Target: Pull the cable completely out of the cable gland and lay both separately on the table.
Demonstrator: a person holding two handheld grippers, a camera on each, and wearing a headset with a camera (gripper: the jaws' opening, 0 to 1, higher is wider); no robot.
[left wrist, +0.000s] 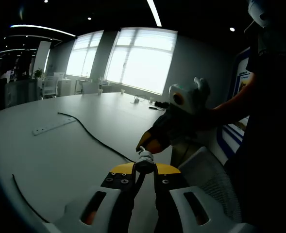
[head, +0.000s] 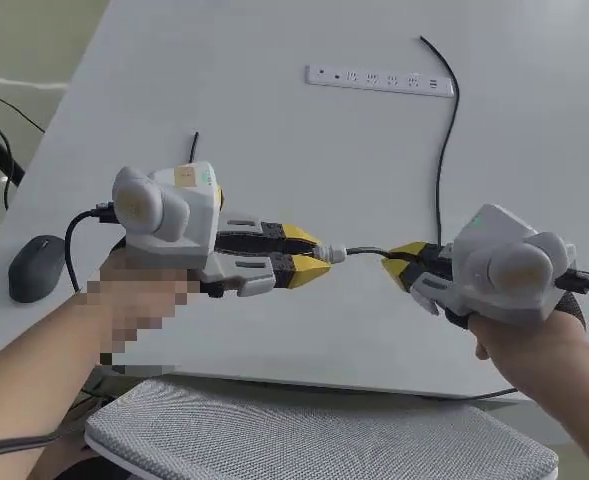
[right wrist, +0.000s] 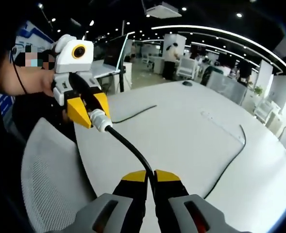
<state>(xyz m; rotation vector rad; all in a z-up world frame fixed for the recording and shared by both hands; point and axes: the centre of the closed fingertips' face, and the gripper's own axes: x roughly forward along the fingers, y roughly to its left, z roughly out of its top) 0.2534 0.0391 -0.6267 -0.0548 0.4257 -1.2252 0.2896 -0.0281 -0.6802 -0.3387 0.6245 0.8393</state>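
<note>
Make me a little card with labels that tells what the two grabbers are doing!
left gripper: shut on the cable gland
right gripper: shut on the cable
cable and gland: joined, held in the air over the near edge of the table
on the table: power strip, mouse
task: not done yet

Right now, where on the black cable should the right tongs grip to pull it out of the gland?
Grip the cable on its bare stretch a little clear of the white gland, coming from the side opposite the left tongs, which clamp the gland. The cable runs fairly straight there, so the right tongs, shut across it, can likely pull along its axis.
</note>
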